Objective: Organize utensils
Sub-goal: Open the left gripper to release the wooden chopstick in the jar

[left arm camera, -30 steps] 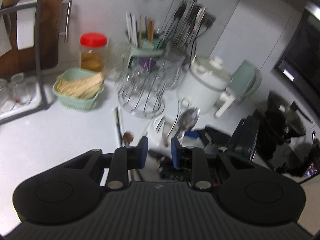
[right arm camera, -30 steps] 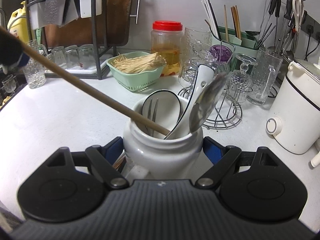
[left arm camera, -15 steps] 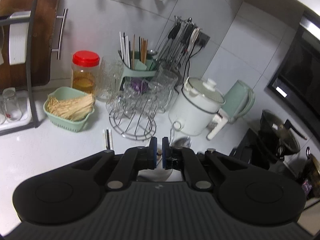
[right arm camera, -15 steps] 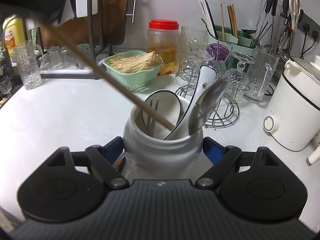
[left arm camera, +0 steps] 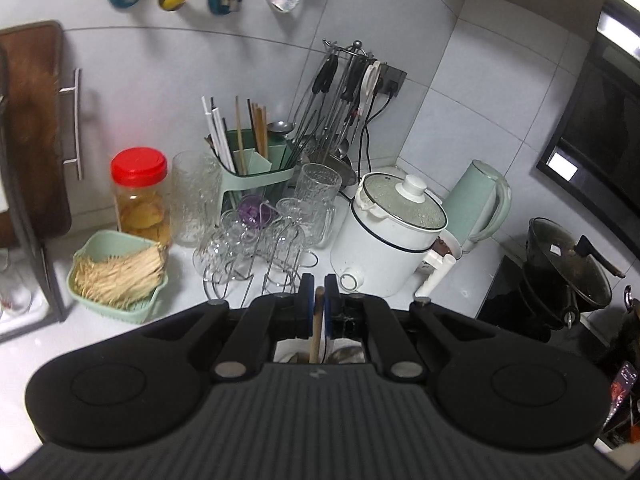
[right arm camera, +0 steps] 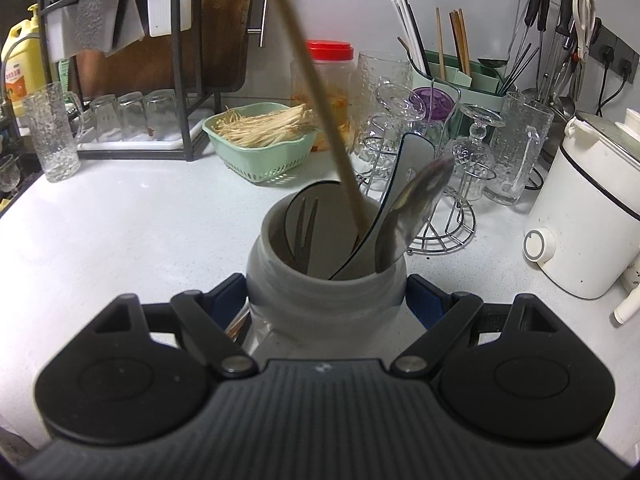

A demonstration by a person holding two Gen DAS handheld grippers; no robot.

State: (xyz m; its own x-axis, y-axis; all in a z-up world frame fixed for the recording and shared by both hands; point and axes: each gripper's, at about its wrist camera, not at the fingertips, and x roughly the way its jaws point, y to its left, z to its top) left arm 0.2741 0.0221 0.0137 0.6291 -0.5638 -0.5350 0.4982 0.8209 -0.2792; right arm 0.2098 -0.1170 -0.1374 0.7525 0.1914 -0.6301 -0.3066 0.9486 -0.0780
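Step in hand: left gripper (left arm camera: pixel 319 306) clenched on wooden stick (right arm camera: pixel 320 120), right gripper (right arm camera: pixel 326 300) grasping white jar (right arm camera: pixel 324 292). Next: lower stick, release.

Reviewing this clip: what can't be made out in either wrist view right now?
- Wooden handle: its working end is hidden inside the white jar, right wrist view.
- Left gripper: absent from the right view; the handle leaves the top edge.
- Jar base: covered by the right gripper.

Both wrist views overlook, likely closely, the glass rack (left arm camera: pixel 256 248).
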